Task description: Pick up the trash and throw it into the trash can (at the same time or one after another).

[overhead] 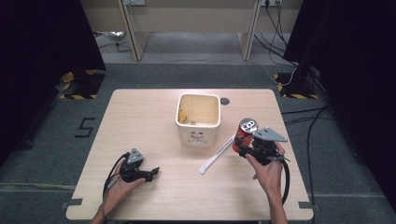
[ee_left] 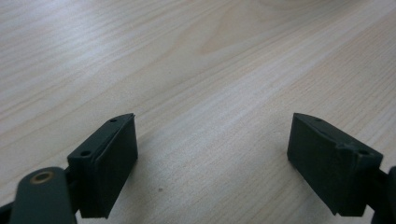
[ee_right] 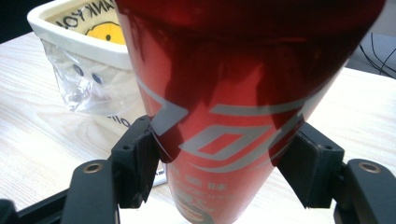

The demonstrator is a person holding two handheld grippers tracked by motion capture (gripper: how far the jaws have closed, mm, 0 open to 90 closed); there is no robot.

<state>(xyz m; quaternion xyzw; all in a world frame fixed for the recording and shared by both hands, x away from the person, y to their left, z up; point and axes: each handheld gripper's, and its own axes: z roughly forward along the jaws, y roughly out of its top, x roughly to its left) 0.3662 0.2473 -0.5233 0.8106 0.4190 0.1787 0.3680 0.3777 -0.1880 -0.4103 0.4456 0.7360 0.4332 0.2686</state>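
Observation:
A red drink can point(overhead: 245, 132) with silver lettering is held off the wooden table point(overhead: 154, 116), right of the bin; my right gripper point(overhead: 243, 150) is shut on it. In the right gripper view the can point(ee_right: 224, 102) fills the middle, both pads pressed on its sides. A cream square bin point(overhead: 198, 117) with a clear liner stands at the table's centre, seen as the bin point(ee_right: 84, 60) behind the can. My left gripper point(overhead: 155, 172) rests low near the front left, jaws open over bare wood point(ee_left: 212, 158), nothing between them.
A white paper-wrapped stick point(overhead: 215, 155) lies slanted on the table between the bin and my right hand. A round cable hole point(overhead: 224, 101) sits behind the bin. Cables trail on the floor at the right; a desk frame stands beyond the table.

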